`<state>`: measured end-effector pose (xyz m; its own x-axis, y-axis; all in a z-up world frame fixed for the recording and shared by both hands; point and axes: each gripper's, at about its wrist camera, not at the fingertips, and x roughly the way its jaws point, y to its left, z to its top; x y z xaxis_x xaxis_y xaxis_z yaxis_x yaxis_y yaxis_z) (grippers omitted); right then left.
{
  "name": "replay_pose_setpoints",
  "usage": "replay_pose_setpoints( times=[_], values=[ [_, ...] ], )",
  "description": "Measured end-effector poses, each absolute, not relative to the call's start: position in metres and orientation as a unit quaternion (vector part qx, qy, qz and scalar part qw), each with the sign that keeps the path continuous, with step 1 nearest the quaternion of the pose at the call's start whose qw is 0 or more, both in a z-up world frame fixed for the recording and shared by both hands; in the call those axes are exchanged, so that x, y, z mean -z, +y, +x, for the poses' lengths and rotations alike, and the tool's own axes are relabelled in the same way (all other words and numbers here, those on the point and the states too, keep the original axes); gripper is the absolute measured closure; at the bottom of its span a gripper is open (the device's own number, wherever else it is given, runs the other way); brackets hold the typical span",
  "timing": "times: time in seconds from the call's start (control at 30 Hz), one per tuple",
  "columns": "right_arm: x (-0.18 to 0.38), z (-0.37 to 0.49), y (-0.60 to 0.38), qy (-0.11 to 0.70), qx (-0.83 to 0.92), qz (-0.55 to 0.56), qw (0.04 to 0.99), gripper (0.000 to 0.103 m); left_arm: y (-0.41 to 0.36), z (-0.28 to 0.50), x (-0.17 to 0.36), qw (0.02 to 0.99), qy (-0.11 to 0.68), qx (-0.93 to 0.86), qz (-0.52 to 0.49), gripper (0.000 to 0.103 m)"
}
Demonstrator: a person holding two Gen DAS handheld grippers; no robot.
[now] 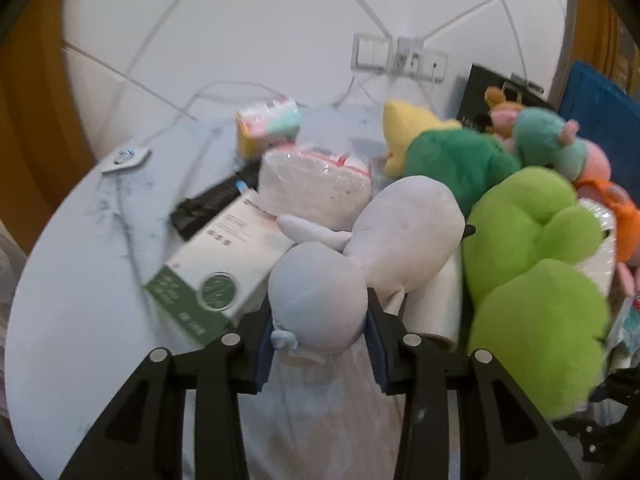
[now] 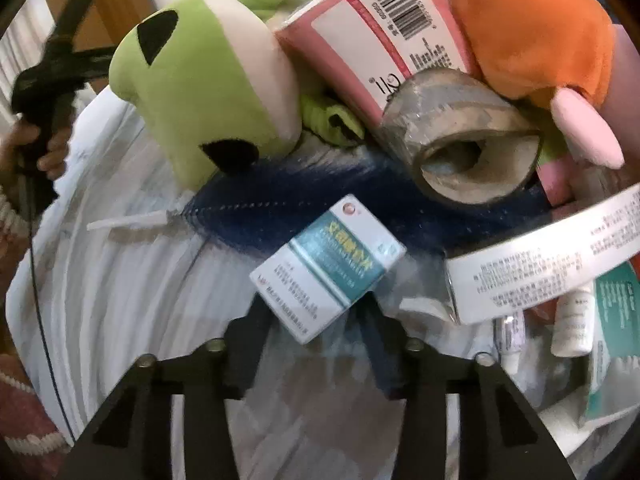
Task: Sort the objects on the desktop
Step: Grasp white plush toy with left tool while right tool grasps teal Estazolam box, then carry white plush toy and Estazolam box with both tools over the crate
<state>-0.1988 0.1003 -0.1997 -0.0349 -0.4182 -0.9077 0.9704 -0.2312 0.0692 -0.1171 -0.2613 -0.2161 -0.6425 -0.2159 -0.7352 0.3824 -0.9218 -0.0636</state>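
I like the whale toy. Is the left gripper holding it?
Yes, the left gripper is shut on the pale plush whale, one finger on each side of its rounded end.

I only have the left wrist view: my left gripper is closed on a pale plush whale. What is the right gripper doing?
Observer: The right gripper is shut on a small teal-and-white box.
Operator: Is that box clear of the pile?
Observer: I cannot tell if it is lifted; a blue feather lies just behind it.
Operator: What else sits near it?
Observer: A roll of tape rests against a pink barcoded pack, just beyond the feather.
Operator: And my whale?
Observer: The right view does not show the plush whale; it shows only the left gripper's handle at the far left. In your view the left gripper clamps its head.
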Motion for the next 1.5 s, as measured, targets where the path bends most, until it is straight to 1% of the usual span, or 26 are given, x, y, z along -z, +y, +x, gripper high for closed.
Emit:
replay_pose_setpoints(
  times=[0.03, 0.07, 0.13, 0.2, 0.3, 0.33, 0.37, 0.4, 0.43, 0.47, 0.5, 0.67, 0.7, 0.73, 0.77, 0.8, 0.83, 0.87, 0.9, 1.17, 1.27, 1.4, 1.5],
  values=[
    [0.199, -0.199, 0.104, 0.313, 0.646, 0.445, 0.535, 0.074, -0.261, -0.112, 0.209, 0.169, 0.107, 0.901, 0.385, 0.065],
    [0.198, -0.199, 0.107, 0.314, 0.645, 0.446, 0.536, 0.078, -0.260, -0.108, 0.204, 0.172, 0.106, 0.901, 0.383, 0.065],
    [0.194, -0.198, 0.116, 0.317, 0.640, 0.446, 0.539, 0.092, -0.258, -0.099, 0.196, 0.176, 0.110, 0.902, 0.380, 0.065],
    [0.190, -0.198, 0.123, 0.313, 0.637, 0.449, 0.543, 0.099, -0.256, -0.091, 0.190, 0.179, 0.113, 0.901, 0.379, 0.065],
    [0.187, -0.191, 0.138, 0.299, 0.637, 0.461, 0.540, 0.098, -0.255, -0.081, 0.186, 0.181, 0.119, 0.899, 0.380, 0.065],
    [0.187, -0.190, 0.138, 0.304, 0.635, 0.463, 0.538, 0.097, -0.253, -0.077, 0.183, 0.181, 0.118, 0.900, 0.380, 0.065],
    [0.187, -0.192, 0.140, 0.305, 0.636, 0.462, 0.537, 0.093, -0.252, -0.073, 0.180, 0.180, 0.116, 0.900, 0.379, 0.065],
    [0.187, -0.198, 0.139, 0.303, 0.637, 0.462, 0.537, 0.069, -0.249, -0.070, 0.177, 0.181, 0.114, 0.901, 0.377, 0.065],
    [0.187, -0.202, 0.139, 0.295, 0.638, 0.466, 0.537, 0.033, -0.246, -0.067, 0.173, 0.181, 0.111, 0.902, 0.376, 0.065],
    [0.187, -0.197, 0.134, 0.286, 0.641, 0.467, 0.537, 0.021, -0.244, -0.064, 0.169, 0.181, 0.110, 0.902, 0.376, 0.065],
    [0.185, -0.191, 0.122, 0.275, 0.650, 0.466, 0.533, 0.012, -0.240, -0.061, 0.165, 0.179, 0.109, 0.903, 0.375, 0.065],
    [0.186, -0.200, 0.103, 0.278, 0.665, 0.458, 0.521, 0.013, -0.222, -0.051, 0.148, 0.169, 0.098, 0.910, 0.367, 0.065],
    [0.187, -0.200, 0.098, 0.278, 0.670, 0.457, 0.515, 0.016, -0.219, -0.050, 0.145, 0.165, 0.097, 0.911, 0.364, 0.065],
    [0.188, -0.203, 0.093, 0.273, 0.677, 0.459, 0.507, 0.024, -0.215, -0.049, 0.141, 0.162, 0.098, 0.913, 0.361, 0.065],
    [0.189, -0.205, 0.090, 0.270, 0.678, 0.462, 0.503, 0.029, -0.213, -0.049, 0.139, 0.160, 0.098, 0.914, 0.360, 0.065],
    [0.190, -0.206, 0.087, 0.270, 0.680, 0.464, 0.500, 0.036, -0.209, -0.048, 0.136, 0.157, 0.097, 0.915, 0.358, 0.065],
    [0.188, -0.207, 0.084, 0.269, 0.683, 0.459, 0.500, 0.052, -0.206, -0.048, 0.135, 0.155, 0.096, 0.916, 0.357, 0.065],
    [0.186, -0.207, 0.084, 0.269, 0.684, 0.459, 0.500, 0.057, -0.204, -0.048, 0.134, 0.154, 0.094, 0.917, 0.357, 0.065],
    [0.184, -0.208, 0.084, 0.269, 0.683, 0.460, 0.500, 0.060, -0.201, -0.049, 0.133, 0.152, 0.092, 0.917, 0.356, 0.065],
    [0.156, -0.209, 0.119, 0.257, 0.675, 0.460, 0.516, 0.060, -0.189, -0.046, 0.133, 0.147, 0.089, 0.918, 0.357, 0.065],
    [0.142, -0.208, 0.136, 0.246, 0.676, 0.464, 0.517, 0.060, -0.185, -0.046, 0.124, 0.142, 0.090, 0.922, 0.348, 0.065],
    [0.121, -0.204, 0.156, 0.255, 0.672, 0.456, 0.525, 0.060, -0.175, -0.047, 0.108, 0.127, 0.093, 0.928, 0.337, 0.065],
    [0.092, -0.211, 0.172, 0.256, 0.674, 0.451, 0.526, 0.060, -0.161, -0.050, 0.095, 0.120, 0.089, 0.933, 0.329, 0.065]
  ],
)
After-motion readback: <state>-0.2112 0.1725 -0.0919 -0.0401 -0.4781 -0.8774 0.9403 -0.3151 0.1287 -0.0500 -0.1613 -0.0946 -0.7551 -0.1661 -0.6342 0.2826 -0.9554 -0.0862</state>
